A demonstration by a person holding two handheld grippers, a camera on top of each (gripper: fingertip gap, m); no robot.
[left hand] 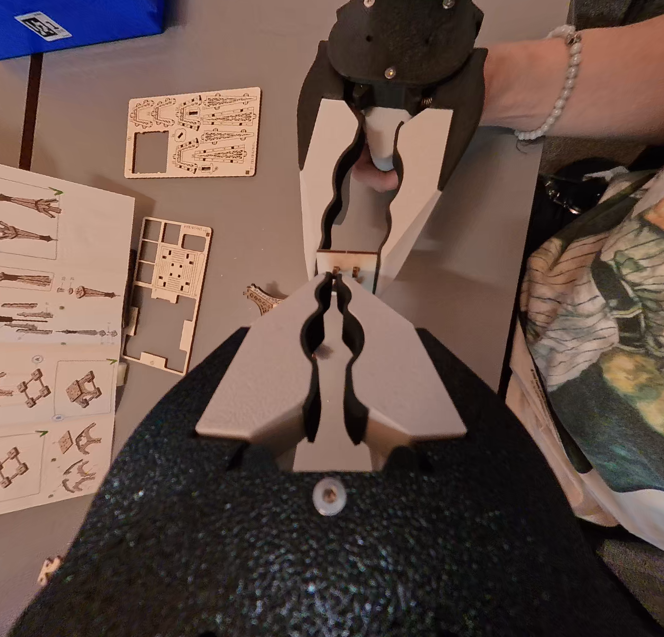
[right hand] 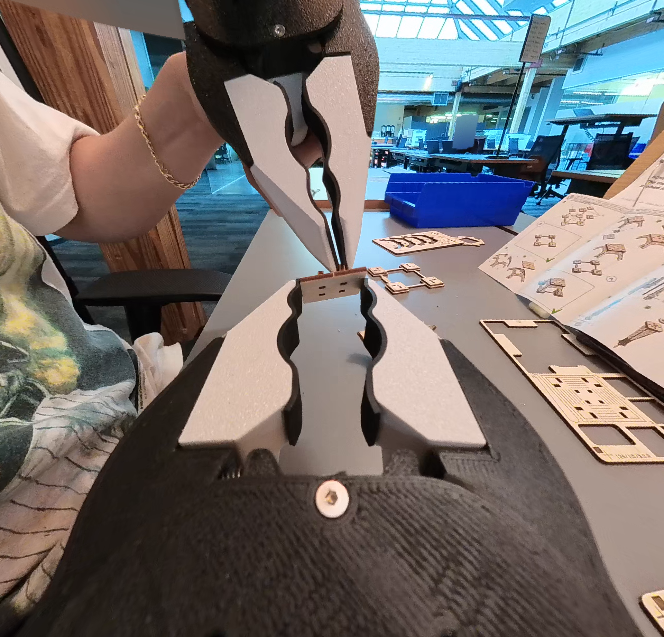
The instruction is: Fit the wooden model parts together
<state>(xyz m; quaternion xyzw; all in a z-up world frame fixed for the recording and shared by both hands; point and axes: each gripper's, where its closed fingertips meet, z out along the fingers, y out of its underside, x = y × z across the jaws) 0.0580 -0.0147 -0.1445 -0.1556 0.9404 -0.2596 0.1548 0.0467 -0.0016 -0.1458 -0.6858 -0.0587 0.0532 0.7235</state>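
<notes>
Slotted wooden plate (right hand: 332, 287) sits clamped between our right gripper (right hand: 331, 289) fingers, above the table (right hand: 323, 368). Left gripper (right hand: 340, 262) fingers are pinched nearly closed on a small tab piece (right hand: 341, 268) at the plate's top edge. Risk: slight misalignment and the tab skews, jams or snaps; grip slips, piece drops among the sheets (right hand: 589, 400).

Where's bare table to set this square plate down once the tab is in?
Free: grey table between the blue bin and the upper part sheet; also the strip right of the right gripper. Crowded: instruction sheet, punched-out frame and tower piece.
</notes>
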